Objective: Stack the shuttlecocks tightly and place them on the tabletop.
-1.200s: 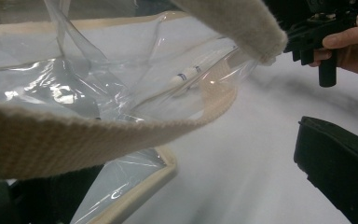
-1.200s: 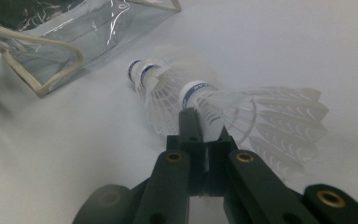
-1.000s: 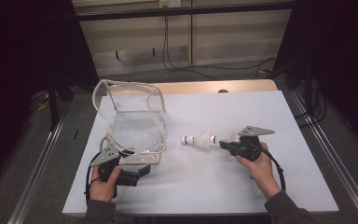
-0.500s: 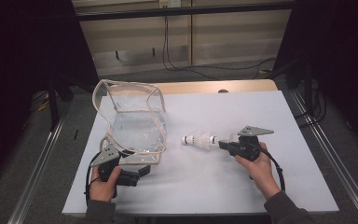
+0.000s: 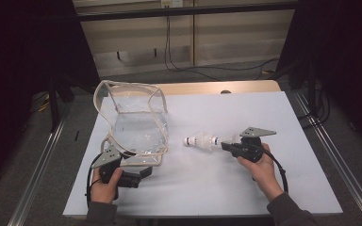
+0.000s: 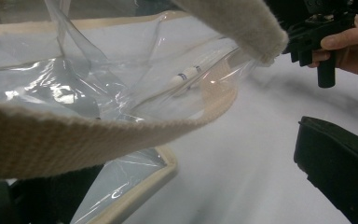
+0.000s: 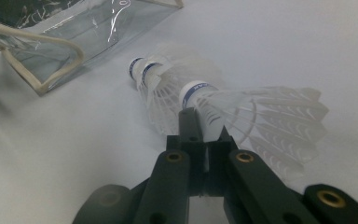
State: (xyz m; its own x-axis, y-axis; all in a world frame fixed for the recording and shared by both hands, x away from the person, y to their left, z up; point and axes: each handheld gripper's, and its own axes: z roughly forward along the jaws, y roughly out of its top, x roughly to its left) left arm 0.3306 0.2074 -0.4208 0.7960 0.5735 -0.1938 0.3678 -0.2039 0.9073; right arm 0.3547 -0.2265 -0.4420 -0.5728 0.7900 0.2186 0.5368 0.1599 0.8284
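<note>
A clear plastic bag [image 5: 136, 127] with beige trim stands open on the white table, left of centre. My left gripper [image 5: 143, 173] sits at its near corner, jaws open, with the bag's trim [image 6: 158, 172] between them and a beige strap [image 6: 98, 135] draped across its camera. My right gripper [image 5: 225, 145] is shut on the feathers of a nested stack of white shuttlecocks [image 5: 202, 140], corks pointing at the bag. In the right gripper view the stack [image 7: 191, 93] lies just past the gripper [image 7: 205, 130], with the bag [image 7: 88, 32] beyond.
White sheet [image 5: 217, 188] covers the table, with bare room in front and to the right. A wooden edge [image 5: 217, 87] runs along the back. Metal rails [image 5: 42, 174] flank both sides. Through the bag, the left gripper view shows the shuttlecocks [image 6: 186, 74] and the right hand's gripper [image 6: 317, 32].
</note>
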